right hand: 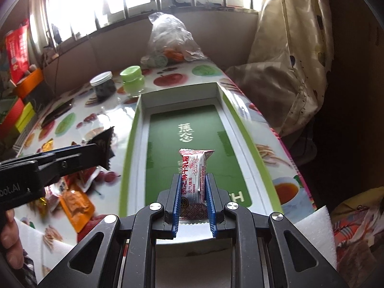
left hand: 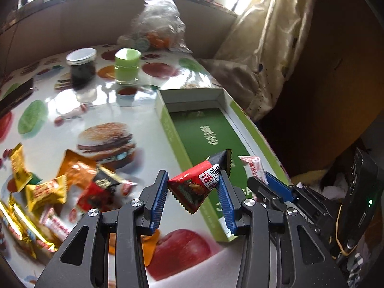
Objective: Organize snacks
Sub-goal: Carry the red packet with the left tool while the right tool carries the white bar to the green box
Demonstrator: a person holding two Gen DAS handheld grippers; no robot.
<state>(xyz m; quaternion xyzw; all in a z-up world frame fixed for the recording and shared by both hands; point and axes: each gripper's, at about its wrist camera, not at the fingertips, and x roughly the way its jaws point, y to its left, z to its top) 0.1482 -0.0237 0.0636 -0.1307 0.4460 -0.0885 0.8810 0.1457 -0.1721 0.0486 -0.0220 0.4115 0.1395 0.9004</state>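
Observation:
In the left wrist view my left gripper (left hand: 193, 177) is shut on a red and black snack packet (left hand: 195, 184), held tilted above the near left wall of the open green box (left hand: 168, 124). My right gripper (left hand: 264, 182) shows just to its right over the box. In the right wrist view the right gripper (right hand: 193, 177) is shut on a white and red candy packet (right hand: 195, 170), upright above the box's green floor (right hand: 192, 124). The left gripper (right hand: 96, 153) enters from the left there with its dark packet (right hand: 105, 144). Loose snack packets (left hand: 45, 192) lie on the table's left.
A dark jar with a white lid (left hand: 81, 67) and a green-lidded jar (left hand: 127, 66) stand behind the box. A plastic bag of oranges (left hand: 158, 24) sits at the far edge. A curtain (left hand: 276, 48) hangs right of the table. A hand (right hand: 9, 235) holds the left gripper.

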